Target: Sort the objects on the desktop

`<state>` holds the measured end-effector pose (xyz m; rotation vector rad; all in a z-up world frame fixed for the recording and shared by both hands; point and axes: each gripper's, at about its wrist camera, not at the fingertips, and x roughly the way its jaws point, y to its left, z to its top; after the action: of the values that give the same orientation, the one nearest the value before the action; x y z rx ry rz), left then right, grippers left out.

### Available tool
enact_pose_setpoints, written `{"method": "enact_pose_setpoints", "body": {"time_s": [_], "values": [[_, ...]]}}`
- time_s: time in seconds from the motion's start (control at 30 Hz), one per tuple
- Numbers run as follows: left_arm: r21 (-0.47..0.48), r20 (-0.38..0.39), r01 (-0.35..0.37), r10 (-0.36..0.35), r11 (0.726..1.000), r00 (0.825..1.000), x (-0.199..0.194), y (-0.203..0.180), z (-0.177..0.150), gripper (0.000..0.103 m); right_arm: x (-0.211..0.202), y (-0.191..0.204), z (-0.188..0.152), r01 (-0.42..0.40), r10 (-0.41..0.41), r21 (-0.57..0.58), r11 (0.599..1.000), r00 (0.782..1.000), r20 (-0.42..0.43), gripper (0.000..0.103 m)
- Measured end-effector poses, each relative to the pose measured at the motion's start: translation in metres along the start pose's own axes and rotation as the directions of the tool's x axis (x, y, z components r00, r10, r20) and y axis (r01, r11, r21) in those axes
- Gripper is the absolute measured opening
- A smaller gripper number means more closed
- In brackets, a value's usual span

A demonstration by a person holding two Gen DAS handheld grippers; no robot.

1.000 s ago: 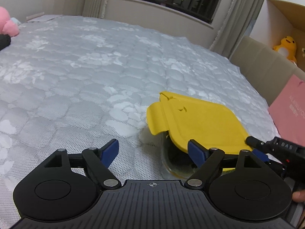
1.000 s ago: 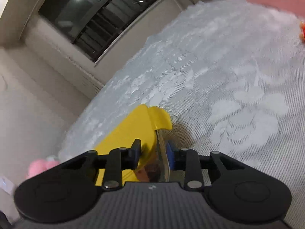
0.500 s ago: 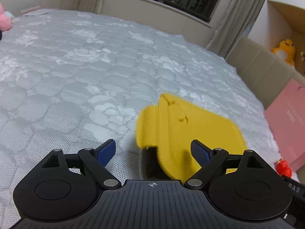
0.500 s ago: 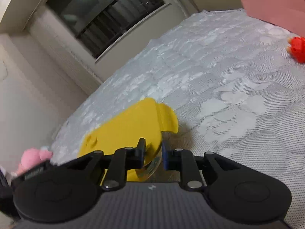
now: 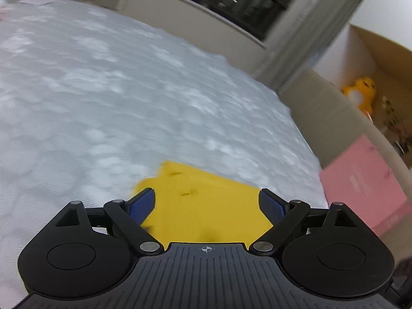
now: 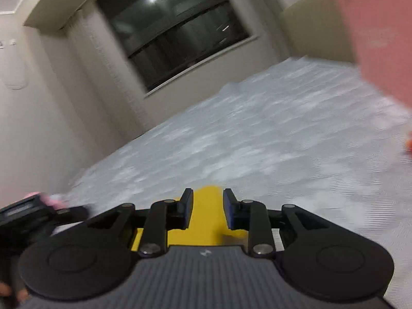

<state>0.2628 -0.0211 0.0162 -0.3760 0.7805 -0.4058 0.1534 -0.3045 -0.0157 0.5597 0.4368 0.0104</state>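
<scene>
A yellow lid (image 5: 206,206) covers a clear container on the grey quilted bed (image 5: 103,103). The container body is hidden under the lid. My left gripper (image 5: 207,202) is open, its blue pads on either side of the lid, just above it. In the right wrist view the yellow lid (image 6: 206,219) lies below and between the fingers of my right gripper (image 6: 208,204), which stands slightly open with nothing held. Both views are blurred by motion.
A pink box (image 5: 365,188) leans against the beige bed frame (image 5: 322,108) on the right. A yellow plush (image 5: 360,92) sits in a cardboard box behind it. A small red-orange object (image 6: 409,144) lies at the right edge. A dark window (image 6: 175,28) is ahead.
My right gripper has let go of the container's edge and opened a little. Both grippers have tilted up and pulled back, so the container sits lower in both views.
</scene>
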Motion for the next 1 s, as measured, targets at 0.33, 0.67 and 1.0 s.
{"method": "enact_pose_setpoints", "body": {"time_s": [0.33,0.67,1.0], "values": [[0.053,-0.079,-0.006,0.010,0.999,0.997,0.017,-0.004,-0.039,0.076,0.032,0.009,-0.017,-0.046,0.040,-0.026,0.999,0.981,-0.190,0.001],[0.100,-0.086,0.063,-0.055,0.993,0.995,0.018,-0.011,-0.029,0.087,0.002,0.022,-0.028,-0.043,0.028,-0.067,0.997,0.979,-0.200,0.003],[-0.060,-0.027,-0.009,0.007,0.998,1.000,0.014,0.037,0.007,0.091,0.013,-0.031,0.025,0.079,-0.071,0.057,0.995,0.990,-0.123,0.032]]}}
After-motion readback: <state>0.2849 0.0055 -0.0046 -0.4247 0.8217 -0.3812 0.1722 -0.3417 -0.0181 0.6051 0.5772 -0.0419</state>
